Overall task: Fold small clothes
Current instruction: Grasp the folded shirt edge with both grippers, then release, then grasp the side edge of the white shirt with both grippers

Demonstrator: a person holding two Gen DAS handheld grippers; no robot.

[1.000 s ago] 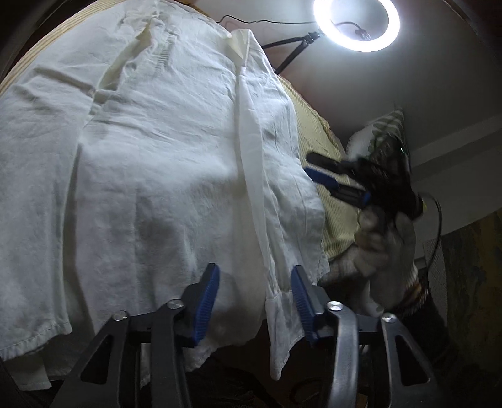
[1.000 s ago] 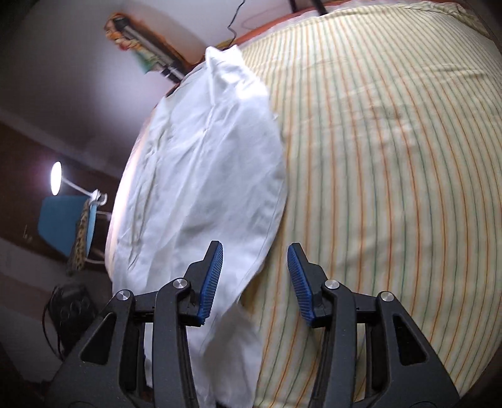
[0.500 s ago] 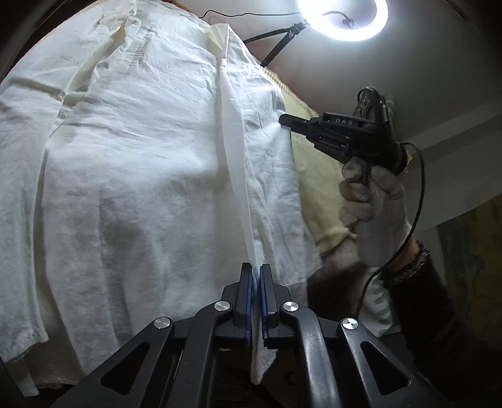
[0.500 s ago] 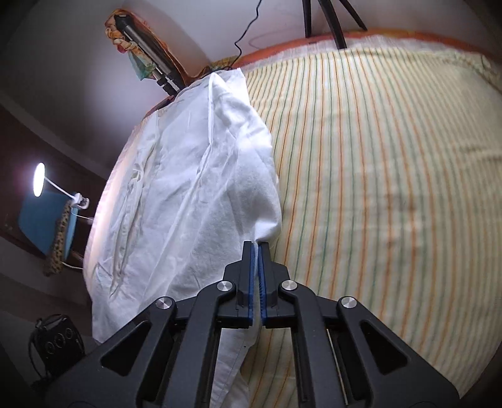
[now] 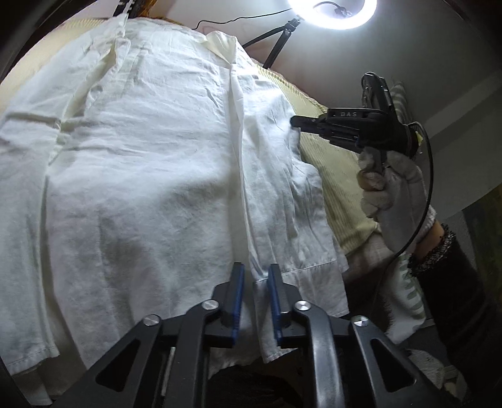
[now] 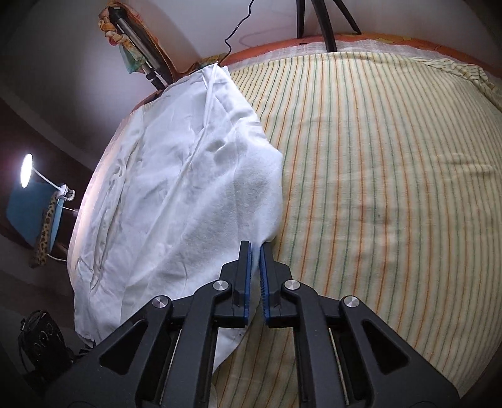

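A white shirt (image 5: 150, 163) lies spread on the striped bed sheet (image 6: 376, 175); it also shows in the right wrist view (image 6: 175, 194). My left gripper (image 5: 254, 276) is nearly shut, its blue pads on either side of the shirt's hem fold near the bed's near edge. My right gripper (image 6: 255, 248) is shut on the shirt's side edge, which bunches up between its pads. The right gripper also shows in the left wrist view (image 5: 296, 121), held by a gloved hand (image 5: 389, 188) at the shirt's right side.
A ring light (image 5: 332, 12) on a tripod stands beyond the bed. A desk lamp (image 6: 26, 171) and a blue chair (image 6: 28, 213) stand left of the bed. A dark bag (image 6: 40, 339) sits on the floor. Bare striped sheet lies right of the shirt.
Both grippers went from open to shut on the shirt's edges. Since then the left pads have parted a little, and the right gripper has lifted its edge of cloth.
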